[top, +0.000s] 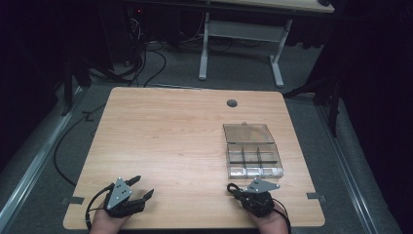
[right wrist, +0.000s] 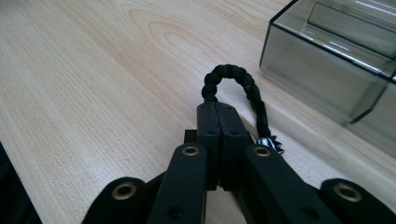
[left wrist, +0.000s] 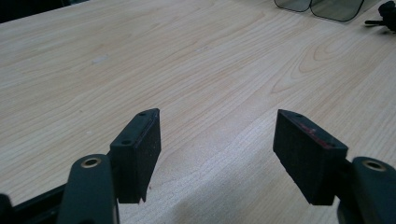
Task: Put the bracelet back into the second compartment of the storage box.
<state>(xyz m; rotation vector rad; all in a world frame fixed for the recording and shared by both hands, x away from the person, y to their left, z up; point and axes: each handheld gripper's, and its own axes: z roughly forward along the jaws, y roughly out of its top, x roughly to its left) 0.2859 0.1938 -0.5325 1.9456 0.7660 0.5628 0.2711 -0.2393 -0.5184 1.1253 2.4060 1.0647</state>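
A: Start big. What carries everything?

B: The wooden table (top: 170, 141). Take the clear compartment box (top: 254, 163) as the landmark: it lies on the table's right half with its lid (top: 246, 133) folded open on the far side. Beyond the box, near the far edge, a round cable hole (top: 232, 103) sits in the tabletop. Past the table stands a white desk frame (top: 241, 36) on grey floor, with black cables (top: 146, 58) to its left.

A: And the tools?

B: The right gripper (top: 234, 189) sits just in front of the box's near left corner, close to the table's near edge. The left gripper (top: 142, 187) is well to the left of the box, also by the near edge, with bare wood between it and the box.

A: How do their jaws stand?

B: In the left gripper view the left gripper (left wrist: 217, 154) is spread wide with nothing between the pads. In the right gripper view the right gripper (right wrist: 218, 109) is pressed together, pinching a black braided cord (right wrist: 233, 77).

A: Where is that cord?

B: It loops up from the jaw tips, just short of the box's near wall (right wrist: 317, 79), with nothing between them. One end trails down the right side to a small black-and-white tip (right wrist: 271, 142).
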